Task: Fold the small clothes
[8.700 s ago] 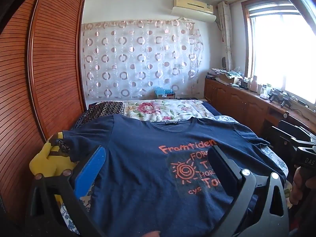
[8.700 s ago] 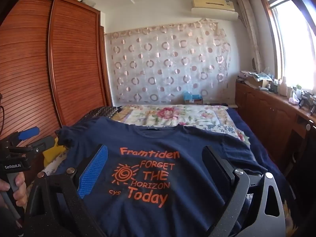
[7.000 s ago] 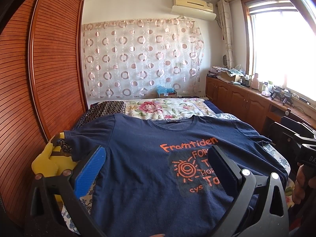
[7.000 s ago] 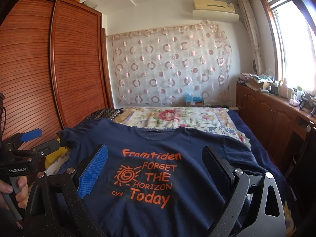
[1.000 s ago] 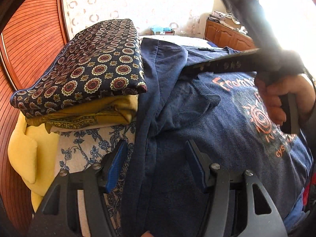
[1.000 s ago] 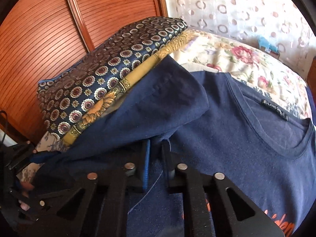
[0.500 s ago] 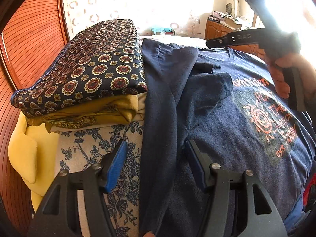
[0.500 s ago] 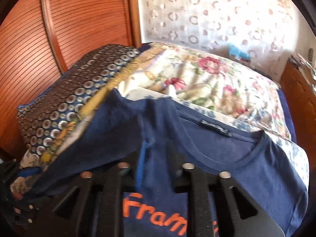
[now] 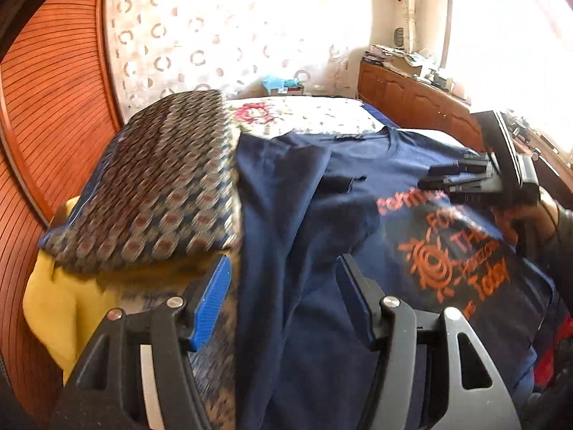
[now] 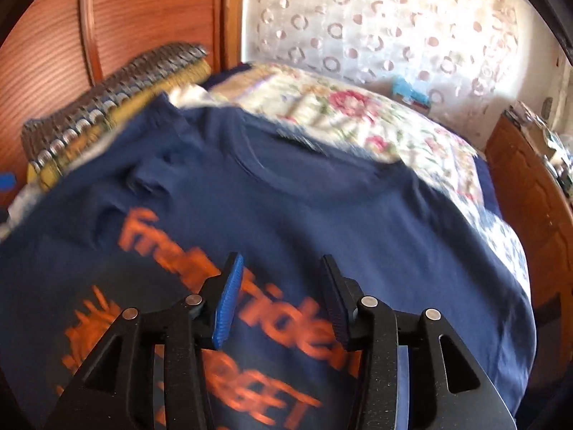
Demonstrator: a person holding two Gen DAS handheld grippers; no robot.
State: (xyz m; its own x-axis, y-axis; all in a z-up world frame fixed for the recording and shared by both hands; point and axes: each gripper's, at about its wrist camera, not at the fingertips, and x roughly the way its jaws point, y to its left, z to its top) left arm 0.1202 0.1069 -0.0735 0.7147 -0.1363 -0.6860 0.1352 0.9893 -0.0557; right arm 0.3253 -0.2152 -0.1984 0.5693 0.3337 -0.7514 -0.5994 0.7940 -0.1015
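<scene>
Hovering over navy T-shirt (image 10: 358, 215) | left tongs (image 9: 283, 286) spread, empty | right tongs (image 10: 283, 286) just opening (nothing gripped)

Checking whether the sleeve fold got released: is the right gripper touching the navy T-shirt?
Apart. In the right wrist view the right gripper has its fingers spread, just opened, with no cloth pinched between them; the navy T-shirt lies flat below.

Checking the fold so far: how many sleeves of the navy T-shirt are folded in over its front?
1: the sleeve beside the patterned pillow lies over the T-shirt. The other is hidden.
</scene>
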